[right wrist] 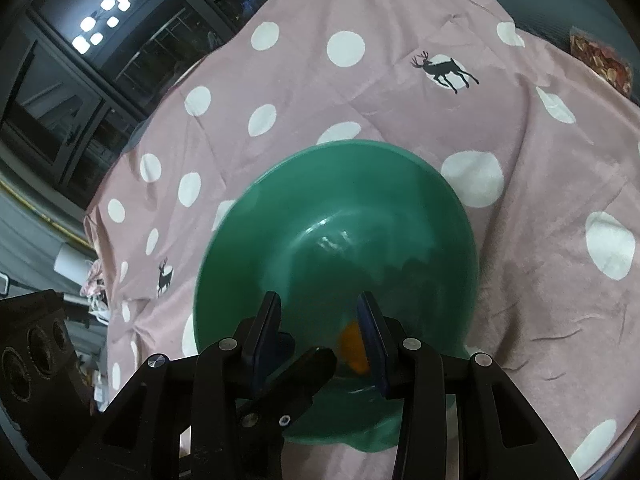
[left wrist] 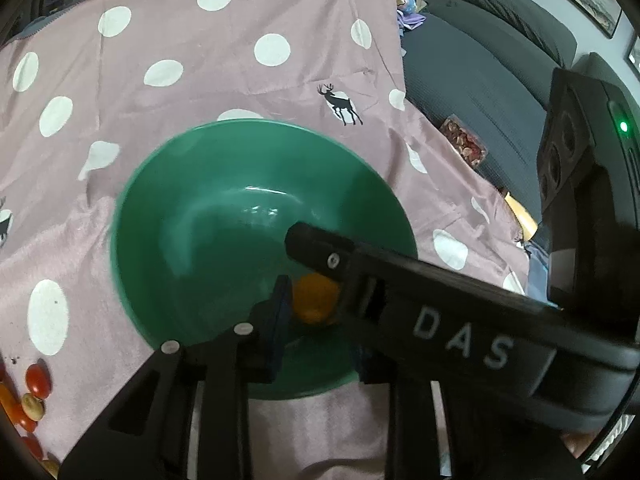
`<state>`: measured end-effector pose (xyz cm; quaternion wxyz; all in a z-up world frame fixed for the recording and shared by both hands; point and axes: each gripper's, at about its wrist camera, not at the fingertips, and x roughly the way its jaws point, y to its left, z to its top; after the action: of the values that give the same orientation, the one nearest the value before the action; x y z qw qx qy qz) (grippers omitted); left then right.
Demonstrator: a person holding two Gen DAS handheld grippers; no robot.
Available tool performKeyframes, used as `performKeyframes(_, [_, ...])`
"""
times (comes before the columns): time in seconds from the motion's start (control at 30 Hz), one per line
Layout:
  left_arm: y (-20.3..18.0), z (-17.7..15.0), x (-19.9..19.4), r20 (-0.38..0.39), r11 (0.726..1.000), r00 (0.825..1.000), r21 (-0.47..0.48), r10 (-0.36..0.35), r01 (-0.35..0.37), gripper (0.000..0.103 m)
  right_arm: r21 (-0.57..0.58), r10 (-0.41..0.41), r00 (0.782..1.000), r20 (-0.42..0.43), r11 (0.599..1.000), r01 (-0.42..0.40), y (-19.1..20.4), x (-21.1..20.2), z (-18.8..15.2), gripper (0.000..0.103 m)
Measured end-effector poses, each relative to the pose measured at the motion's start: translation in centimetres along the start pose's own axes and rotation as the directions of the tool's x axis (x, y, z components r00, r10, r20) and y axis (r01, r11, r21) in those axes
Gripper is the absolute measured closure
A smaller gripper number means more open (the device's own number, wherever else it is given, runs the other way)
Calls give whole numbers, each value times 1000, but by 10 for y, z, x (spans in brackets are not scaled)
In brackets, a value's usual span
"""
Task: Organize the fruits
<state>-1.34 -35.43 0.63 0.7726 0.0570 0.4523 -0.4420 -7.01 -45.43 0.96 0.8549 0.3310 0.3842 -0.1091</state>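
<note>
A green bowl (left wrist: 208, 216) (right wrist: 320, 208) sits on the pink dotted cloth. Low over its near side, a small orange fruit (left wrist: 316, 304) (right wrist: 352, 344) lies between the pads of my left gripper (left wrist: 316, 280), which is shut on it. Only the left blue pad (left wrist: 282, 312) shows. The other finger is hidden behind a finger (left wrist: 400, 280) of my right gripper crossing from the right. My right gripper (right wrist: 318, 296) hangs open over the bowl. The left gripper's black finger (right wrist: 296, 376) reaches in between its pads, and the fruit shows beside its right pad (right wrist: 372, 340).
Several red tomatoes and small yellowish fruits (left wrist: 34, 392) lie on the cloth (left wrist: 180, 80) at the lower left. A dark sofa (left wrist: 480, 80) with a snack packet (left wrist: 464, 140) borders the cloth on the right. Dark windows (right wrist: 80, 80) stand beyond the far left edge.
</note>
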Motion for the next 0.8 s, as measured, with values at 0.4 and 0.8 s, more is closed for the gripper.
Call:
performKeyframes(0.4, [45,-26,-87,124,988,982,-84,139,-130,45,-65,-96,976,193,992,110,29,2,3,47])
performKeyframes(0.8, [150,-111,-207,174,852,888,-406,426,-329,19,-246,-252,938,236,919,308,62,41,-10,47])
